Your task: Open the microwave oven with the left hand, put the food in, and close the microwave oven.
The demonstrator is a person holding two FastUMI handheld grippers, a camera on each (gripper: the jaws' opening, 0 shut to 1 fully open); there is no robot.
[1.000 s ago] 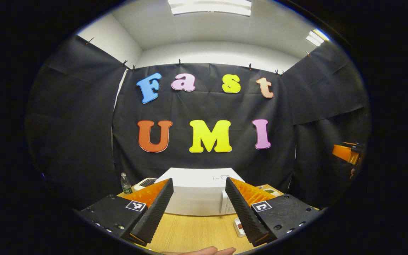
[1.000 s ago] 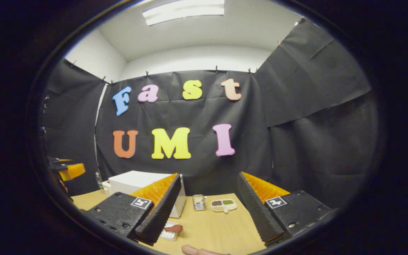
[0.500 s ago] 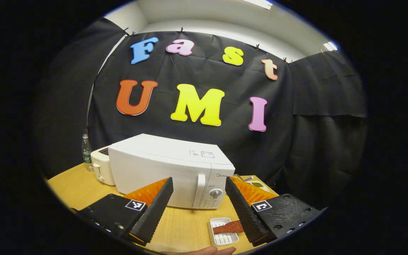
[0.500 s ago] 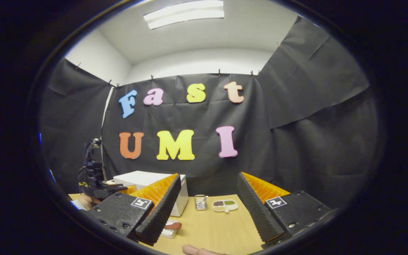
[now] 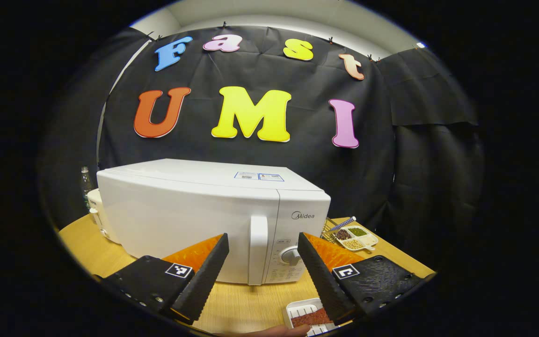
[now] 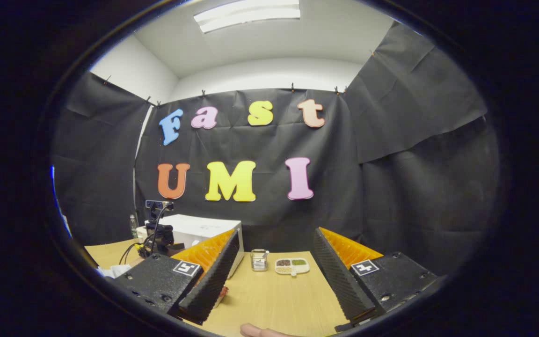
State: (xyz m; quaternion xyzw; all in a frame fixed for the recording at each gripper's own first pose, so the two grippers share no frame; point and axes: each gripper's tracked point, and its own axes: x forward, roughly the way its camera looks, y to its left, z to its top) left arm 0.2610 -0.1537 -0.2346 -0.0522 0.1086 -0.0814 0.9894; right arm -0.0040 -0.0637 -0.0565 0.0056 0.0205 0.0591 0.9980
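While the white microwave oven stands shut on the wooden table, the items around it are listed by their place relative to it.

Microwave oven: door closed, upright handle at the door's right edge, control panel with a round dial to the right of the handle. In the right gripper view the same oven sits well to the left, farther off.

Left gripper: in front of the oven, level with its lower front; fingers spread wide apart, holding nothing. The handle and dial appear in the gap between them, not touched.

Food: a reddish-brown piece lying in a small white ribbed tray, on the table in front of the oven's control-panel side, just beside the left gripper's right-hand finger and partly hidden by it.

Right gripper: well to the right of the oven, over bare table; fingers spread wide apart, empty.

Divided dish: right of the oven, holding dark, green and pale grains; also seen in the right gripper view.

Small wire container: between the oven and the divided dish.

Bottle and a pale appliance: behind the oven's left end, mostly hidden.

Fingertip: at the bottom edge of the right gripper view.
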